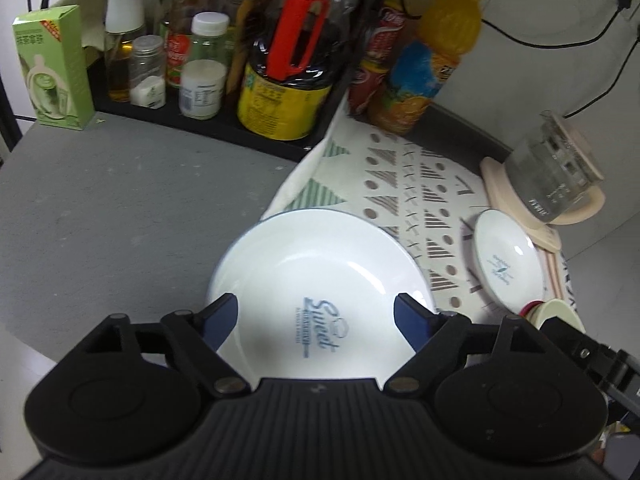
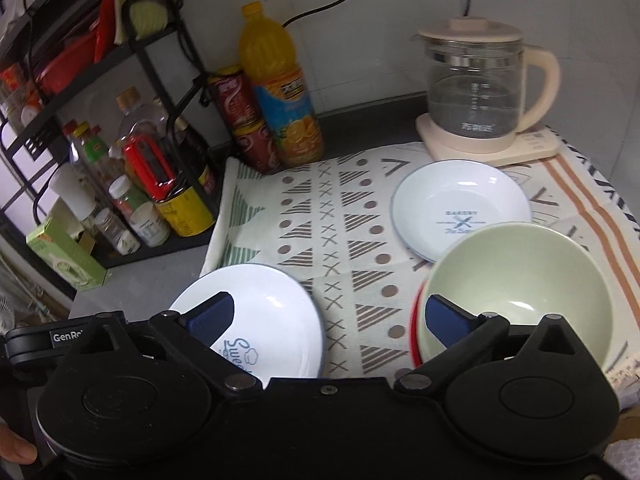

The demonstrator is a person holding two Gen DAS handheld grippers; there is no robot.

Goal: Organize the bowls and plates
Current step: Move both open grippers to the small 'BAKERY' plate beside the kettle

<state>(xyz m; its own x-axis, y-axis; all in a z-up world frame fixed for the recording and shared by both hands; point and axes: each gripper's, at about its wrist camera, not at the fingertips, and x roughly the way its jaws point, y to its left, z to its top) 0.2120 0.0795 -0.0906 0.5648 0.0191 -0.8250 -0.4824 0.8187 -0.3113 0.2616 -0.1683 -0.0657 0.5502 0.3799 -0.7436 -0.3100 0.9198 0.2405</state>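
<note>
Two claws spread wide, gripping nothing: left claw (image 1: 316, 314) low over Sweet plate (image 1: 320, 300), frame centre; right claw (image 2: 326, 314) between that plate and green bowl (image 2: 516, 292), lower right.

The left wrist camera looks down and forward past its blue fingers (image 1: 222, 316), close above a white plate (image 1: 316, 300) at the edge of the patterned cloth (image 1: 404, 176). The right wrist camera sits a bit higher and farther back, facing the wall. Both views share that same plate (image 2: 256, 316), the smaller plate (image 1: 506, 258) (image 2: 460, 208), the cloth (image 2: 328, 216), the orange bottle (image 1: 432, 56) (image 2: 280, 84) and the kettle (image 1: 556, 168) (image 2: 480, 84).
</note>
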